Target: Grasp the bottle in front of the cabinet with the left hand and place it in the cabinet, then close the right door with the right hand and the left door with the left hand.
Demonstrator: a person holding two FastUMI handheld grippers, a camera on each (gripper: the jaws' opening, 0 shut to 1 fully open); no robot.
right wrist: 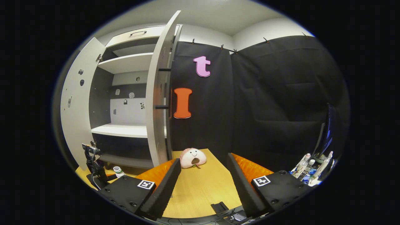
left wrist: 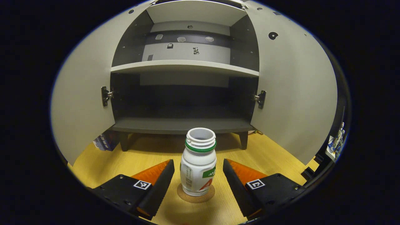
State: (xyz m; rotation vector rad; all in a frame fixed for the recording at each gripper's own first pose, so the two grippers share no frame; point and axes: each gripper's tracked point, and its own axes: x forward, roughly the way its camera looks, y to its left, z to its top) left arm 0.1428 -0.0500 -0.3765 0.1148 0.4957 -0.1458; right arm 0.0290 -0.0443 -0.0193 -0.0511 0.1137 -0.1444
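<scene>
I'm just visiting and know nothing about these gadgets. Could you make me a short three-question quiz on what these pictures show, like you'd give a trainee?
1. True or false: both cabinet doors are shut.
2. What does the bottle stand on? A) the cabinet's lower shelf B) a round coaster on the table C) the floor
3. Fill in: the bottle has no ____ on its open neck.

Key
1. False. The left door and the right door both stand open.
2. B. It stands upright on the coaster, on the table in front of the cabinet, between the open fingers of the left gripper, which do not touch it.
3. Cap.
</scene>
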